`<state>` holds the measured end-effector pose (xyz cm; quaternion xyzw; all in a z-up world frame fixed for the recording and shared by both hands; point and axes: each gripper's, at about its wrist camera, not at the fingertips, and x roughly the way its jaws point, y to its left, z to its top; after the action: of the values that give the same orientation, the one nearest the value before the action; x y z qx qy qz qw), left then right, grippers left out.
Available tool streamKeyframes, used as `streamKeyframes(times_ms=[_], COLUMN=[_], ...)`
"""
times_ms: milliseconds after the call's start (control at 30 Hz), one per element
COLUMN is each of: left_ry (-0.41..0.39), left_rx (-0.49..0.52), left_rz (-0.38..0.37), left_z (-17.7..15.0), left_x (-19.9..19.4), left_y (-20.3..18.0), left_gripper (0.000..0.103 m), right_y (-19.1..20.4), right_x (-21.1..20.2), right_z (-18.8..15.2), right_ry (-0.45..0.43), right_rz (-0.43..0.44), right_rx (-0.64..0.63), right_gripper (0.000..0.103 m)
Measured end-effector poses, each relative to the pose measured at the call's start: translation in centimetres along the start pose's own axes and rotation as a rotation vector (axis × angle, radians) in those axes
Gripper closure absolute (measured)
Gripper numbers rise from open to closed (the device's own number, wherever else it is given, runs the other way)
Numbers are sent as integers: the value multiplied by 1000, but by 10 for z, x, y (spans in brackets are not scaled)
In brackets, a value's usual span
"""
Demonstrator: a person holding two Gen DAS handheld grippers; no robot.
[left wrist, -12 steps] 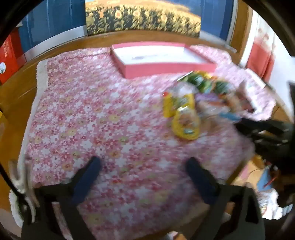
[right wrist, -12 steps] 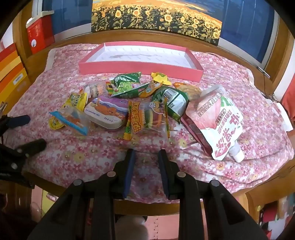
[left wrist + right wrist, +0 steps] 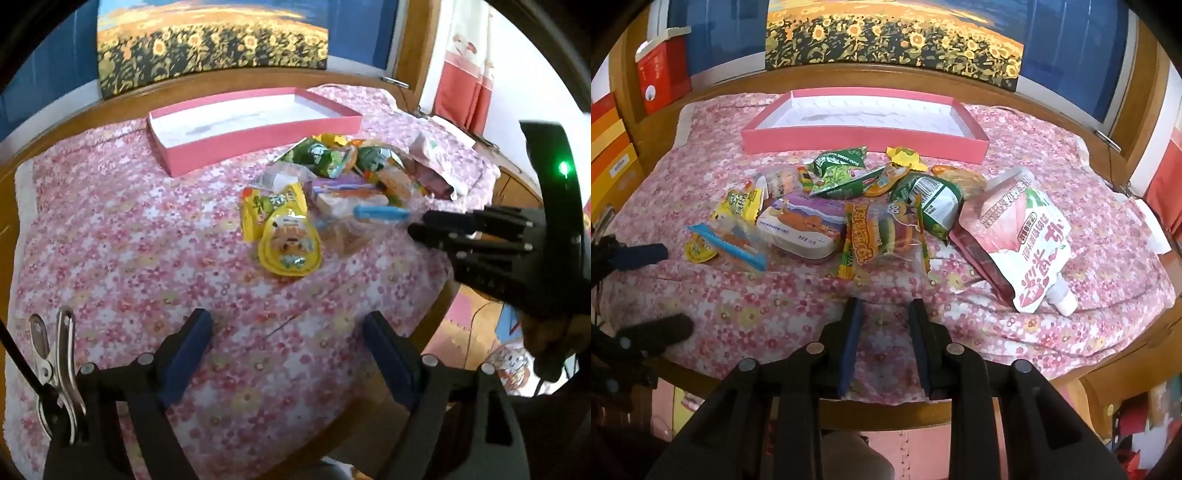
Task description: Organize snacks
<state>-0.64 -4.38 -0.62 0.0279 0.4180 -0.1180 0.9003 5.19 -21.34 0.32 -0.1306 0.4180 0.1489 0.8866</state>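
**Two hand-held grippers at the near edge of a snack pile, tray beyond**

Right gripper (image 3: 884, 314): jaws narrow, a slim gap between the blue pads, nothing between them; it hangs over the flowered cloth (image 3: 768, 325) just short of the pile. Compared with the earlier frame, the pile sits at nearly the same place ahead of it and the gap looks unchanged. Left gripper (image 3: 286, 328): jaws wide, nothing between them, over bare cloth. Since the earlier frame its view has swung: the pile now lies closer to centre ahead rather than far to its right, and the blur has gone.

Straight ahead of the right gripper lies a clear burger-gummy packet (image 3: 882, 236), long axis running away from the jaws. Ahead and to its left: one flat purple-and-white cartoon pack (image 3: 801, 229), long axis crosswise; one clear packet with a blue strip (image 3: 731, 243), the strip slanting from far left to near right. Ahead and to its right: one large pink-and-white spouted pouch (image 3: 1023, 236), long axis slanting, spout cap toward the near right. Farther ahead: three green packets, the nearest (image 3: 931, 201) showing a barcode. Yellow wrappers number at least three; the heap hides any more.

Beyond the pile stands one pink tray (image 3: 864, 138), long axis crosswise, interior white. One metal clip (image 3: 55, 373) sits to the left of the left gripper's jaws.
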Motion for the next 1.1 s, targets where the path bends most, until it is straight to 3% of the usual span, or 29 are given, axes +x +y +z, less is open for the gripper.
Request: streamKeyframes(times_ms=[133, 233, 900, 1100], left_ry=[-9, 4, 24, 26], left_rx=[-28, 25, 61, 71], left_rz=[-5, 12, -21, -33], left_z=[-2, 2, 4, 2], left_x=[-6, -5, -4, -4], left_y=[-9, -5, 7, 9], left_gripper=[6, 3, 2, 2], right_y=[-2, -6, -2, -7], right_x=[-1, -2, -2, -1], right_z=[0, 0, 1, 4], right_ry=[-4, -6, -4, 25], right_rz=[36, 60, 45, 63], right_rx=[40, 43, 10, 71], right_gripper=[75, 75, 75, 75])
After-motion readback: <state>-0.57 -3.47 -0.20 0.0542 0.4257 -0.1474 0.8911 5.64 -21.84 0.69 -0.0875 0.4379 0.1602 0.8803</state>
